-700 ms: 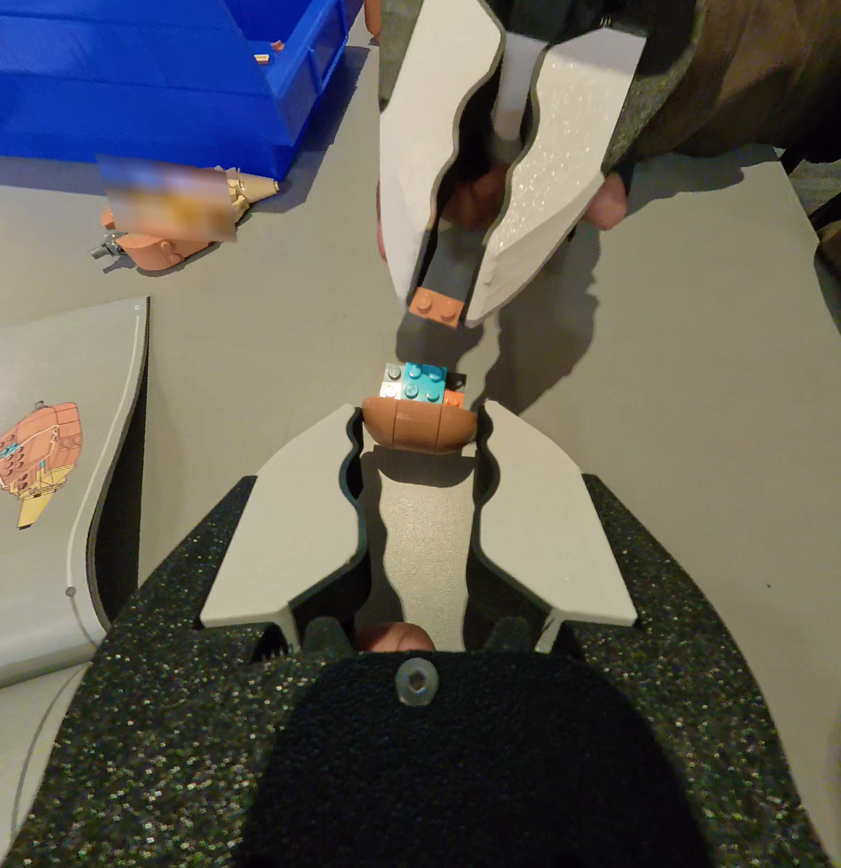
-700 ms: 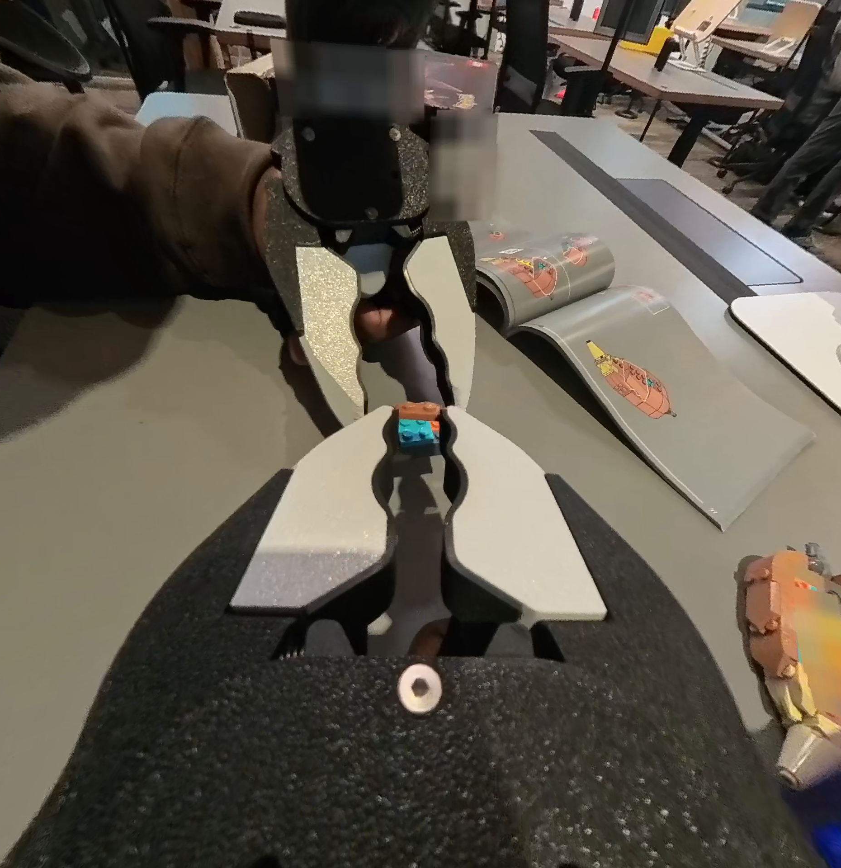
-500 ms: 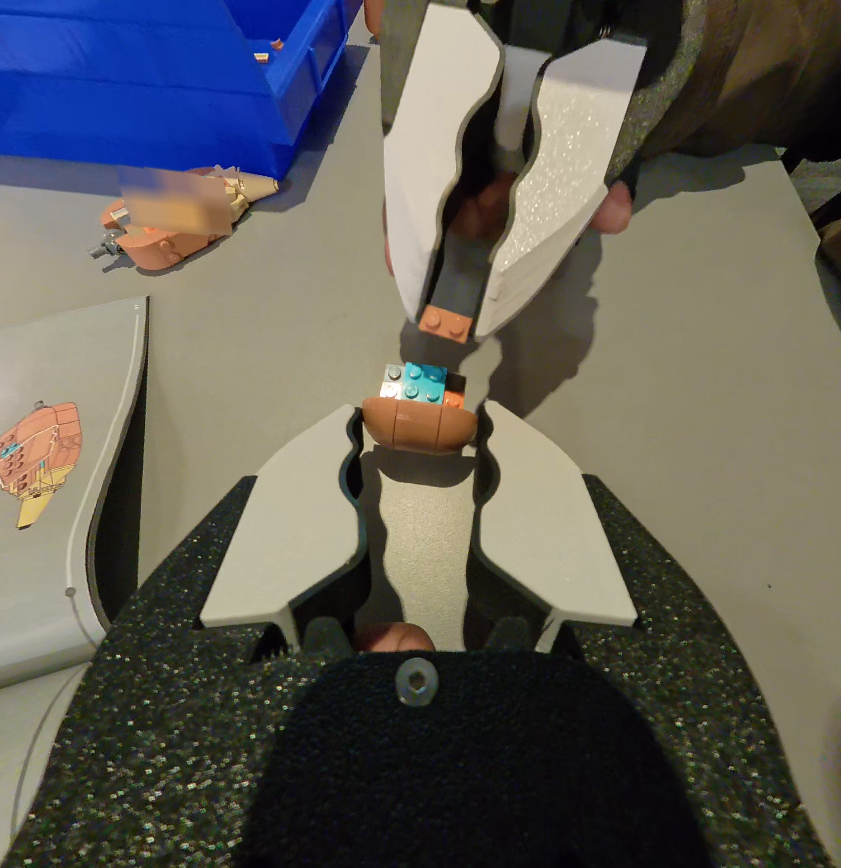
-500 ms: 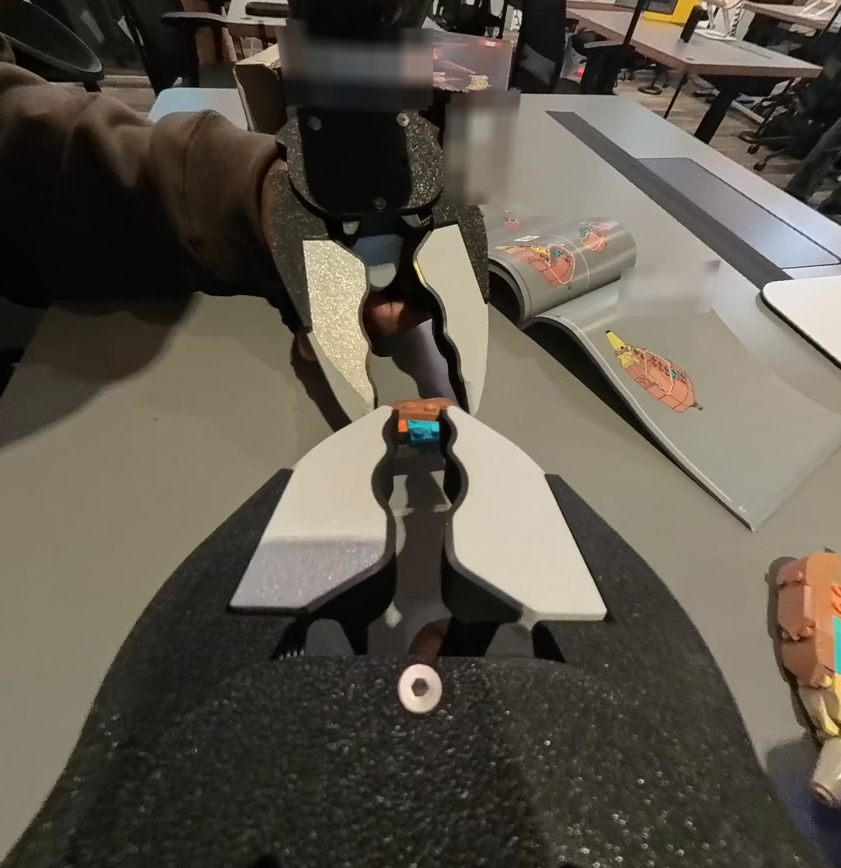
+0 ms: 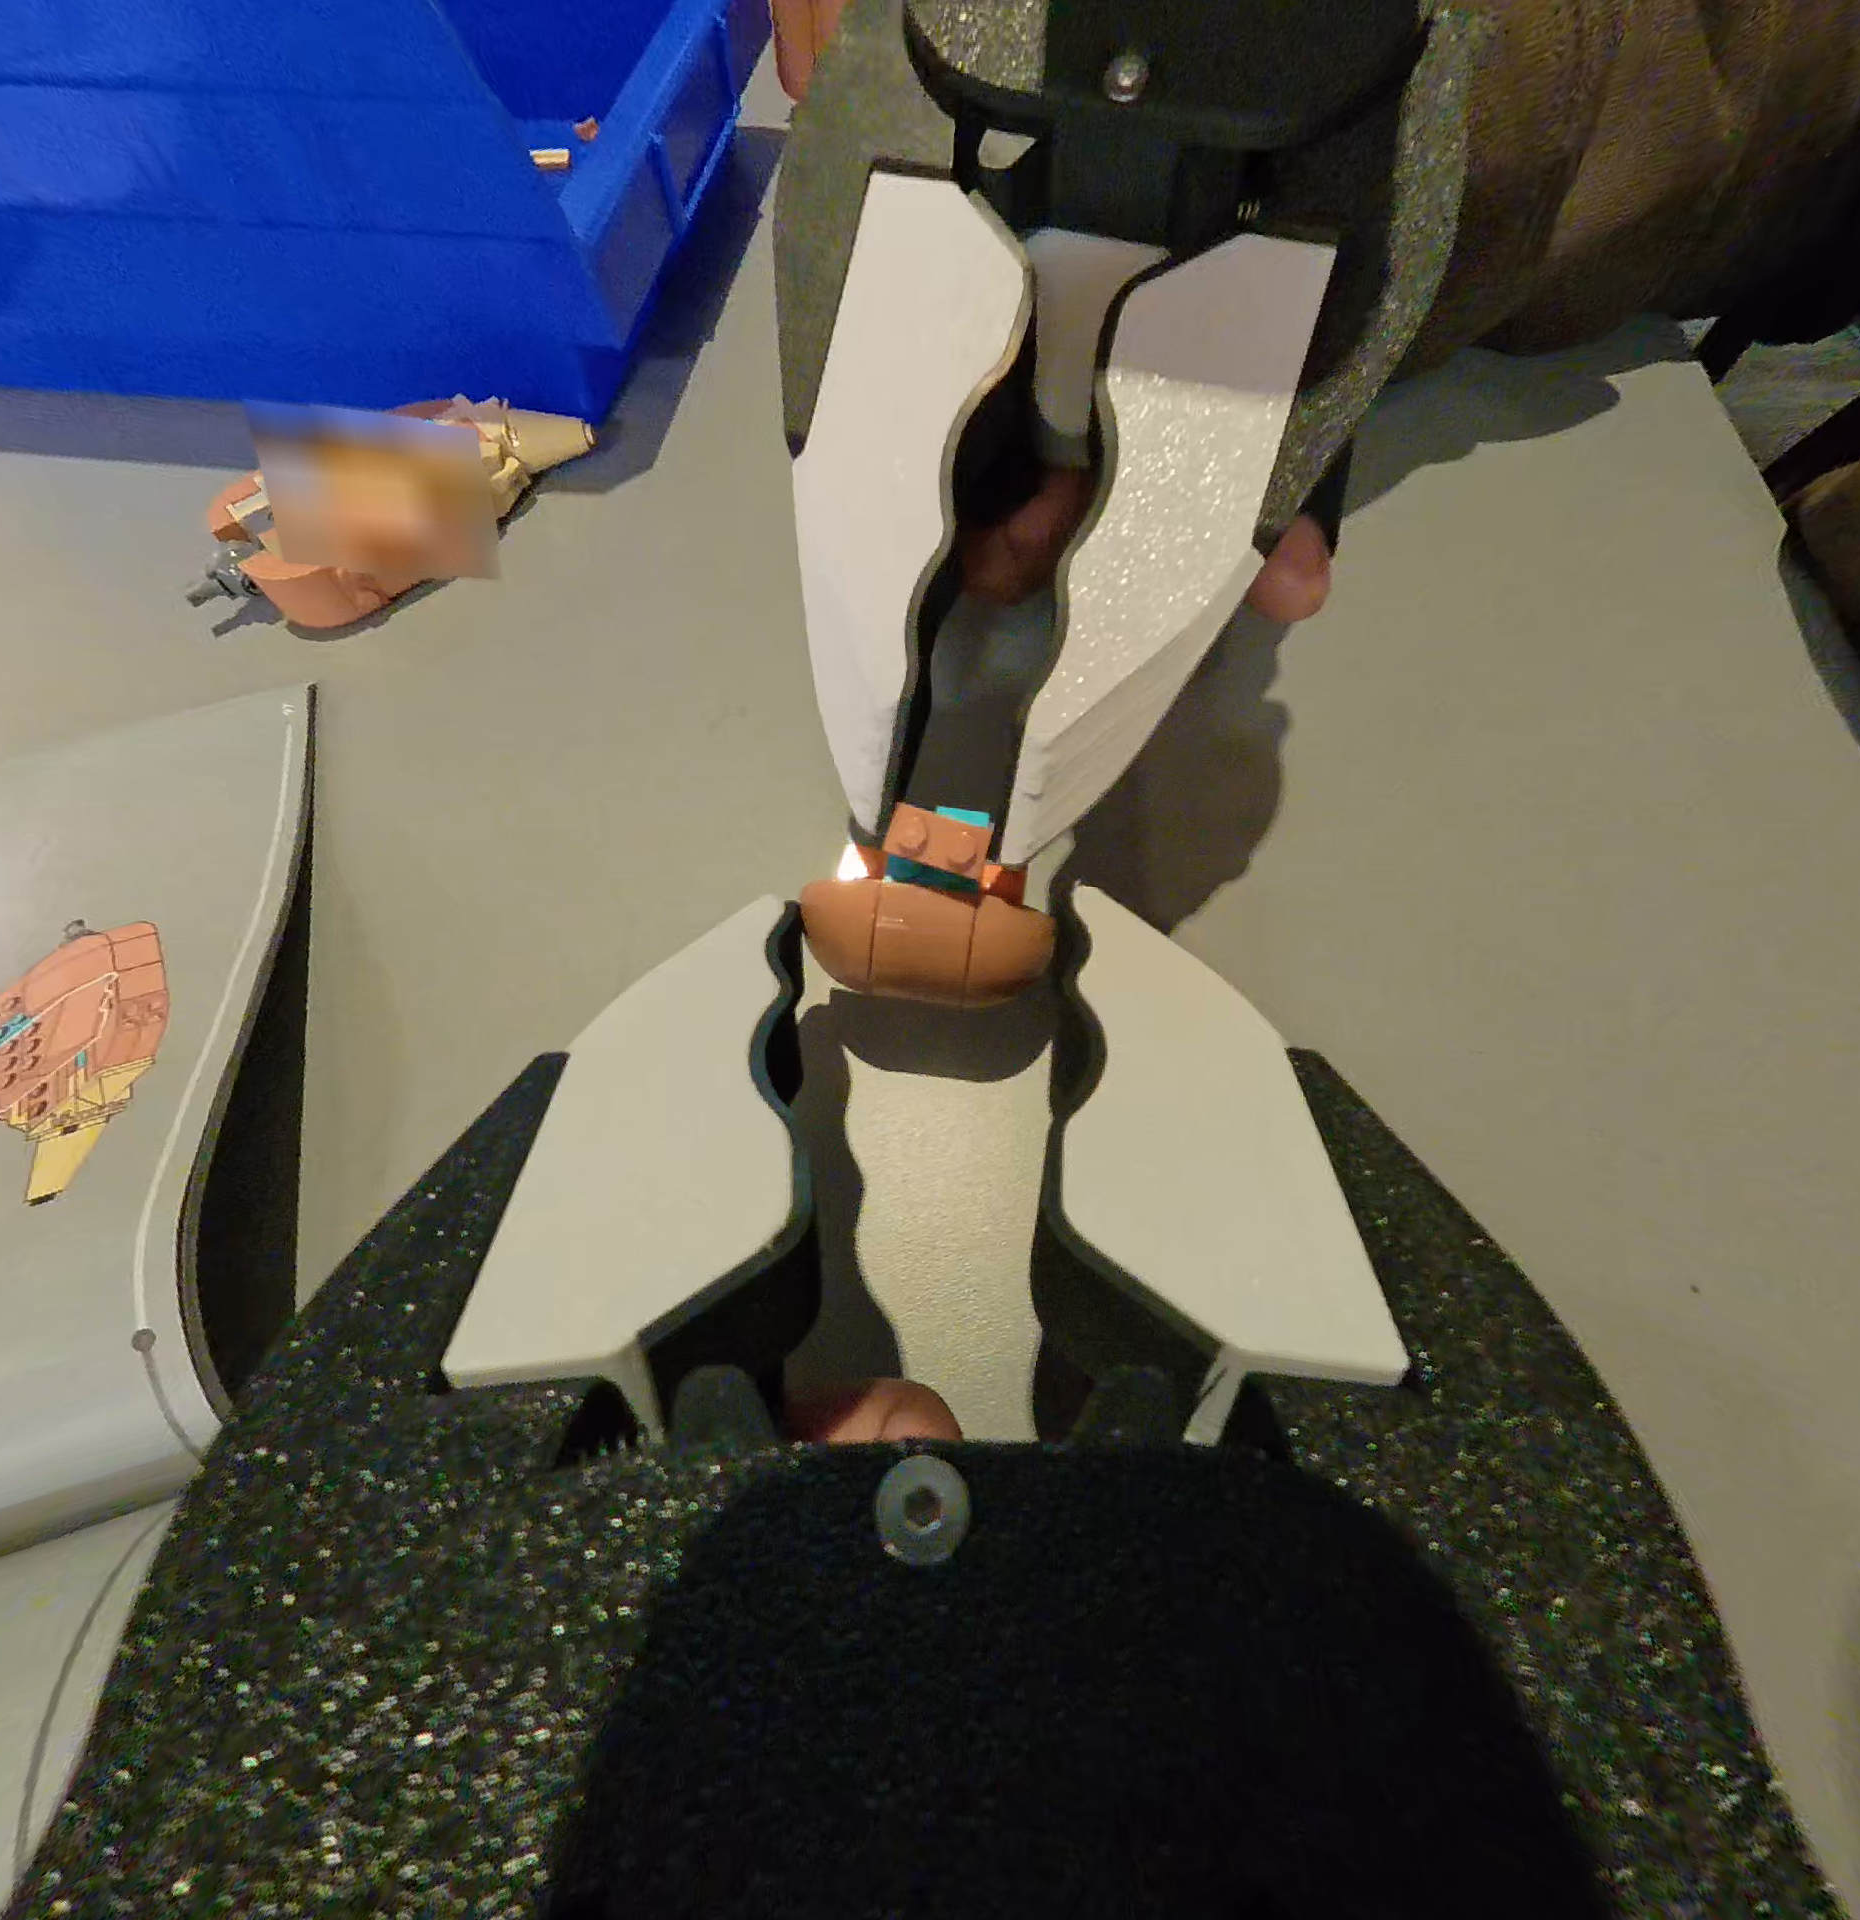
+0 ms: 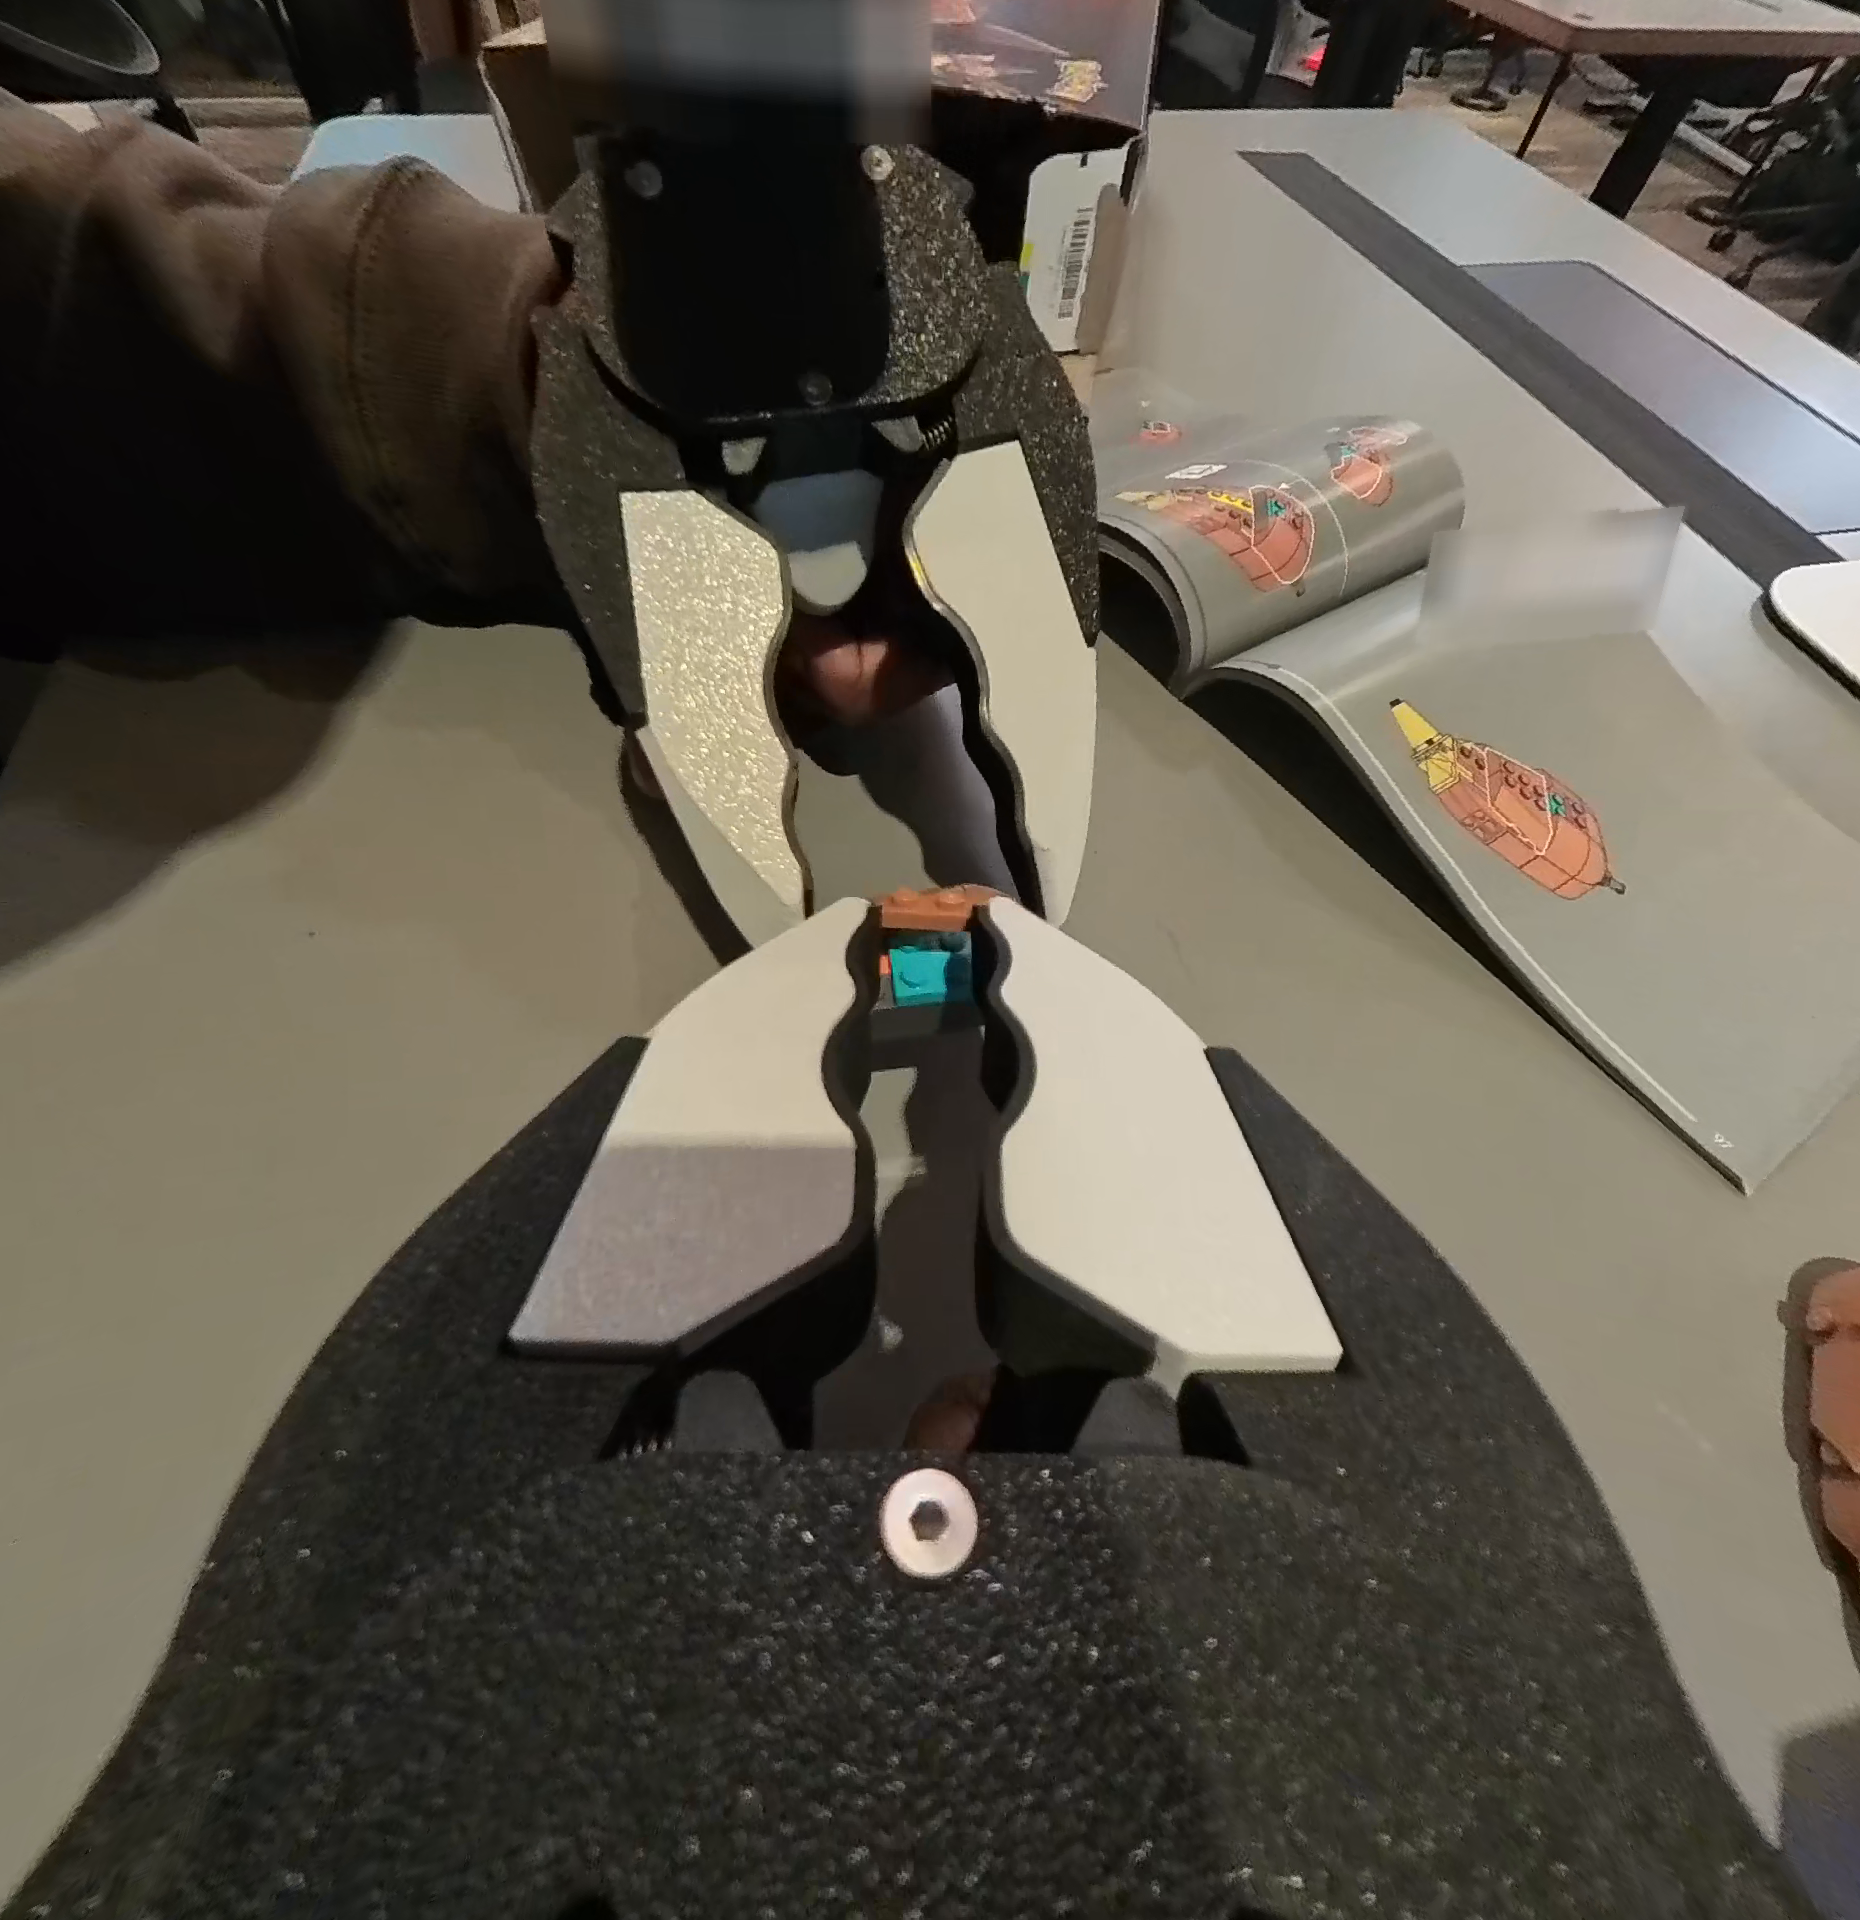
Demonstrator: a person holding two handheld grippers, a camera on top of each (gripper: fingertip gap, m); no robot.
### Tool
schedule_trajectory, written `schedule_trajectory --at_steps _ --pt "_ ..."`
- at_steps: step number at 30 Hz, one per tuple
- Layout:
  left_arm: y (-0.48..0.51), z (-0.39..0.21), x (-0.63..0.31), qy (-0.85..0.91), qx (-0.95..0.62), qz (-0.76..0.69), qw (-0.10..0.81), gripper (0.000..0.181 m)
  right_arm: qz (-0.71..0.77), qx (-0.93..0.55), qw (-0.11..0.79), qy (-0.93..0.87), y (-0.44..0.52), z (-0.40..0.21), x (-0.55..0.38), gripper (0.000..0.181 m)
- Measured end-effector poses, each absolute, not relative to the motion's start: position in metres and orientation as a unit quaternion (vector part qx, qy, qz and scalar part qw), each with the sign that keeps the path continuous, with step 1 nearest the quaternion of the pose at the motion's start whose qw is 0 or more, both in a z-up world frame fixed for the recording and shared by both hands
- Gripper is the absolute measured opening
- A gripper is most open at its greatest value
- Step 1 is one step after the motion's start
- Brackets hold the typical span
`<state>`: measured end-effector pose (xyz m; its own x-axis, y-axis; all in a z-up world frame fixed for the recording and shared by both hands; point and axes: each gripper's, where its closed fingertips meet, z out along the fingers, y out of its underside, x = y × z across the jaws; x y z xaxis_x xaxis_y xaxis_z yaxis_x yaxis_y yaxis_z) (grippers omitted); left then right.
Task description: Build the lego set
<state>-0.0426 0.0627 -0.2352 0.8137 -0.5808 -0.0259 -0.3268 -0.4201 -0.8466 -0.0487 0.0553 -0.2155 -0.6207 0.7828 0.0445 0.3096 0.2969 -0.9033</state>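
My left gripper (image 5: 928, 925) is shut on a small sub-assembly (image 5: 926, 951), a rounded brown hull with teal and orange bricks on top, held just above the grey table. My right gripper (image 5: 941, 844) comes in from the far side, tips down, shut on a small brown two-stud plate (image 5: 931, 840). The plate sits on the teal bricks of the sub-assembly. In the right wrist view my right gripper (image 6: 928, 914) holds the brown plate (image 6: 931, 906) over a teal brick (image 6: 921, 971). The left gripper's fingers (image 6: 708, 707) face it. The hull is hidden there.
A blue bin (image 5: 282, 156) stands at the far left, with a partly built brown model (image 5: 313, 587) in front of it. An open instruction booklet (image 5: 126, 1039) lies at the left; it also shows in the right wrist view (image 6: 1528, 831). A cardboard box (image 6: 1071, 229) stands behind it. Left and right tips are no more than a few centimetres apart.
My right gripper has come down toward the left gripper and brought the brown plate onto the top of the sub-assembly. The left gripper has not moved.
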Motion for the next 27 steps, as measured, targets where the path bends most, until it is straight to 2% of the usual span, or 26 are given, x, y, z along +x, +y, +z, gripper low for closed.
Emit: schedule_trajectory --at_steps 18,23,27 --pt "0.062 -0.233 -0.041 0.277 -0.825 -0.144 0.471 0.047 0.468 -0.347 0.246 -0.774 0.054 -0.217 -0.046 0.021" --pt "0.062 -0.232 -0.042 0.271 -0.827 -0.15 0.469 0.047 0.472 -0.298 0.28 -0.781 0.058 -0.21 -0.04 0.029" --pt "0.06 -0.232 -0.043 0.26 -0.83 -0.166 0.464 0.047 0.467 -0.201 0.34 -0.791 0.06 -0.205 -0.033 0.04"
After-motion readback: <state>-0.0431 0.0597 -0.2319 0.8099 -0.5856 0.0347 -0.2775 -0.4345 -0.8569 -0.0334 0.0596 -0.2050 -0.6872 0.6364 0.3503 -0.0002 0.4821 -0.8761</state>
